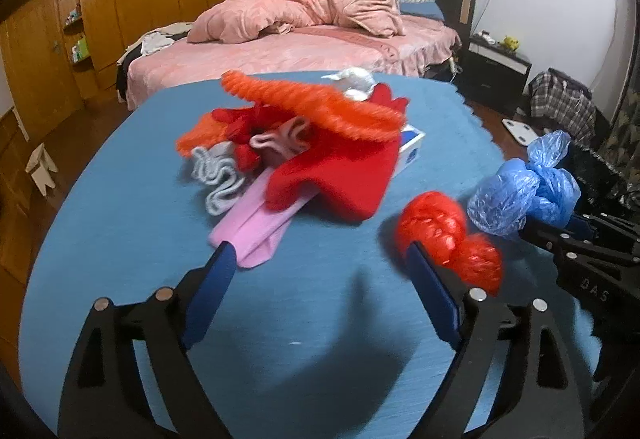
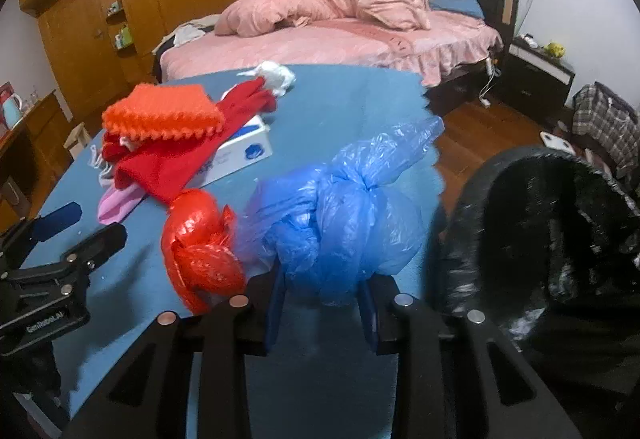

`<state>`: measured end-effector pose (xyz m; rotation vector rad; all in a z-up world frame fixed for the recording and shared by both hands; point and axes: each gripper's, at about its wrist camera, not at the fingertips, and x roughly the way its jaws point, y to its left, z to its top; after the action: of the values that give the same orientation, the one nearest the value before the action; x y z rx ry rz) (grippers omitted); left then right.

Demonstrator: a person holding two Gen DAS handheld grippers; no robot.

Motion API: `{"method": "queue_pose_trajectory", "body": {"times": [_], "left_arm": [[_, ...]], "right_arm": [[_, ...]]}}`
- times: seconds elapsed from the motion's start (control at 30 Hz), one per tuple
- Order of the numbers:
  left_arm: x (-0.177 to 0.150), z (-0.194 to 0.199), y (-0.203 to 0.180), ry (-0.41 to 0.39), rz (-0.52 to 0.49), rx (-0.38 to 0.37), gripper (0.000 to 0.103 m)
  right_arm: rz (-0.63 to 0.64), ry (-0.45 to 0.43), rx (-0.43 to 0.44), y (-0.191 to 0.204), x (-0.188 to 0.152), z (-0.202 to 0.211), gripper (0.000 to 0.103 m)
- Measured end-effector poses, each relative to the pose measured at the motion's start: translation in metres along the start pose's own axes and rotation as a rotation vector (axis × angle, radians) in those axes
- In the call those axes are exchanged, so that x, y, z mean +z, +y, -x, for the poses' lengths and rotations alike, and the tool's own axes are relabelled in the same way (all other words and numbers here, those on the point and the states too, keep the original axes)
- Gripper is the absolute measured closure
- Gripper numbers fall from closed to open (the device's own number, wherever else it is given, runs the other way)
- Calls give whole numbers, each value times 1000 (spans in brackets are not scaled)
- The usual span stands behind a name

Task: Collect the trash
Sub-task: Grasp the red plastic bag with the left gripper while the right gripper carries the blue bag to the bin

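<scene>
Glossy crinkled plastic blue bag (image 2: pixel 340 223)

Blue plastic bag (image 2: pixel 340 223): crumpled, knotted, translucent, bunched into a ball, loose tail flaring up-right; lifted clear of the blue table cover, near its right edge, beside the black-lined bin (image 2: pixel 552 231). Red plastic bag (image 2: pixel 200 247): crumpled, glossy, two lobes, lying on the cover just left of the blue one

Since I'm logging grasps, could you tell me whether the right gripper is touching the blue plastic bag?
Touching. The right wrist view shows the right gripper closed on the blue plastic bag, whose bottom is pinched between both fingers.
</scene>
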<state>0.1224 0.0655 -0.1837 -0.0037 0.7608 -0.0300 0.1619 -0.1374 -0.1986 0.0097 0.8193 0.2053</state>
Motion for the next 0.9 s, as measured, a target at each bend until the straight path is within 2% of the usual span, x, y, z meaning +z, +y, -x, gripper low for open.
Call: {"method": "queue_pose_trajectory", "body": {"times": [0.23,0.3,0.43,0.57,0.6,0.7,0.9], "left_arm": [[11,-9,-29,6,-11,-51,18],[12,-14,-39,15,-23,-63,24],[11,-25,-53,44,-43,-82,27],[9,-42,-63,95,-55,-128,57],[10,-42,-64,93,-54,-134,62],[10,-39,-67,73,-59,-131,71],[12,-19,-61,27,-48,-130,75]], "right_arm": [[-35,-3,-9,-16,-5,2,71],[-44,-8,-11,-21,-8,5,71],[-59,-14,-14,-29,-9,9,71],[-73,-15,-16,-34,-10,11,71],[-76,-16,-17,-35,-10,11,71],[-84,-19,-18,-39,-11,14,71],[-100,-45,-16,-44,-7,26,71]]}}
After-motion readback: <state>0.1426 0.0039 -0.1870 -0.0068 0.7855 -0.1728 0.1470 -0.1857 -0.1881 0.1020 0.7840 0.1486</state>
